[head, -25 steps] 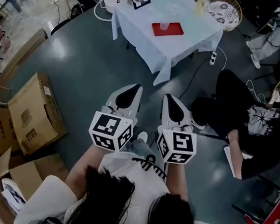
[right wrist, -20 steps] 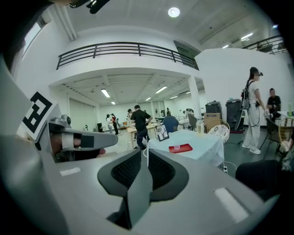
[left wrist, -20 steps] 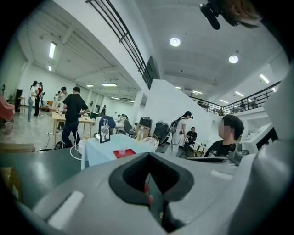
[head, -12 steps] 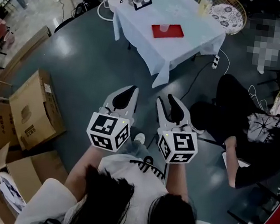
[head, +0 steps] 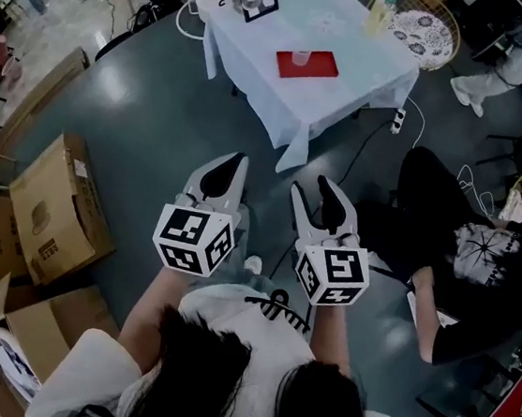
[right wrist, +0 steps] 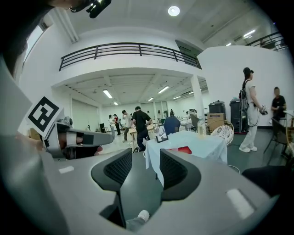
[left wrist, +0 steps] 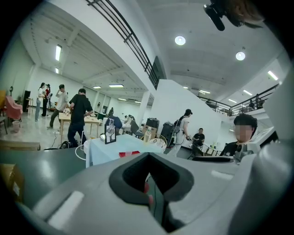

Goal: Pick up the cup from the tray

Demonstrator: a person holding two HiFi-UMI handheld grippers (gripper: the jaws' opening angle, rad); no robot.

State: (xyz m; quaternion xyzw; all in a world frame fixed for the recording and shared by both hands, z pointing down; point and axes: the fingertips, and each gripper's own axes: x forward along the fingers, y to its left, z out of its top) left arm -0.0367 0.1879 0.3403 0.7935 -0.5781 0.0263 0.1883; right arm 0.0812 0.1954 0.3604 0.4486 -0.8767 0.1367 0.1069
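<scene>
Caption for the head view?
Shut left tool, right tool just opening, empty; cup sits on red tray across the floor.

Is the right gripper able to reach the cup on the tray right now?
Probably not yet: the right gripper, its empty jaws just opening, is far short of the cup on the tray; only open floor lies between.

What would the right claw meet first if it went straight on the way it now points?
Probably the hanging white tablecloth ahead, though depth is unclear; only grey floor lies before it. The right claw has just been opening its jaws, with nothing between them.
</scene>
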